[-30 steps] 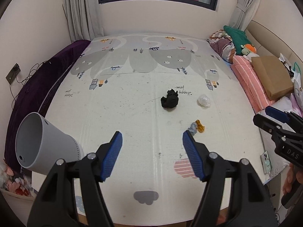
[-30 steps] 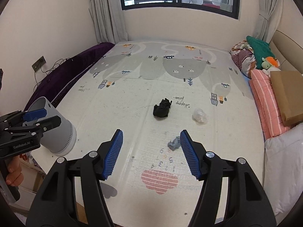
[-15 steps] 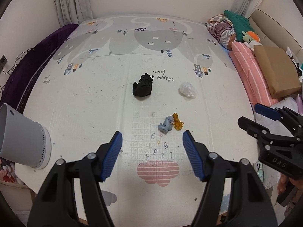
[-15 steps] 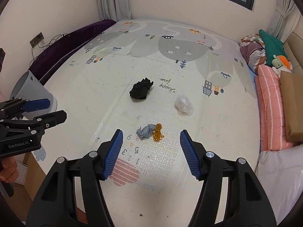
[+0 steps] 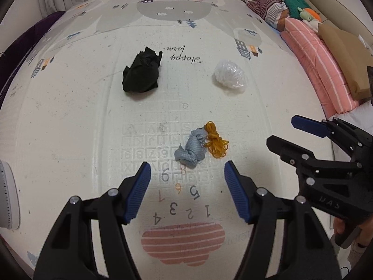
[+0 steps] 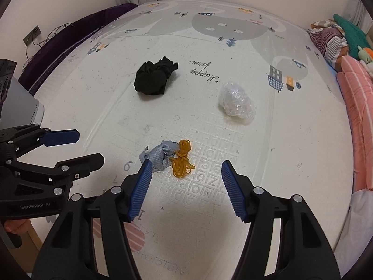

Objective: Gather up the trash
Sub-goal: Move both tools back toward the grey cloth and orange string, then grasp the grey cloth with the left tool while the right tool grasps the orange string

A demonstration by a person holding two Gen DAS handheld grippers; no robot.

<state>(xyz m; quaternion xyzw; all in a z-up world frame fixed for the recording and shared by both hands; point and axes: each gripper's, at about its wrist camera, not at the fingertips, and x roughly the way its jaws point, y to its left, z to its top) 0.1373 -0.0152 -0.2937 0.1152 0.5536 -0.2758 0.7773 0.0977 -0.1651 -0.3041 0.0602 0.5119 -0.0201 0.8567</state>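
Trash lies on the printed play mat: a crumpled blue-grey scrap, a tangle of yellow rubber bands touching it, a black crumpled wad farther off, and a clear plastic wad. My left gripper is open and empty just short of the scrap. My right gripper is open and empty just short of the rubber bands. A grey bin lies at the left edge.
Pink striped bedding, a brown paper bag and stuffed toys line the right side. A purple cushion and a wall socket with cables run along the left wall.
Both grippers have moved forward and down towards the mat; the scrap and rubber bands now lie close in front of the fingertips. Both stay open.
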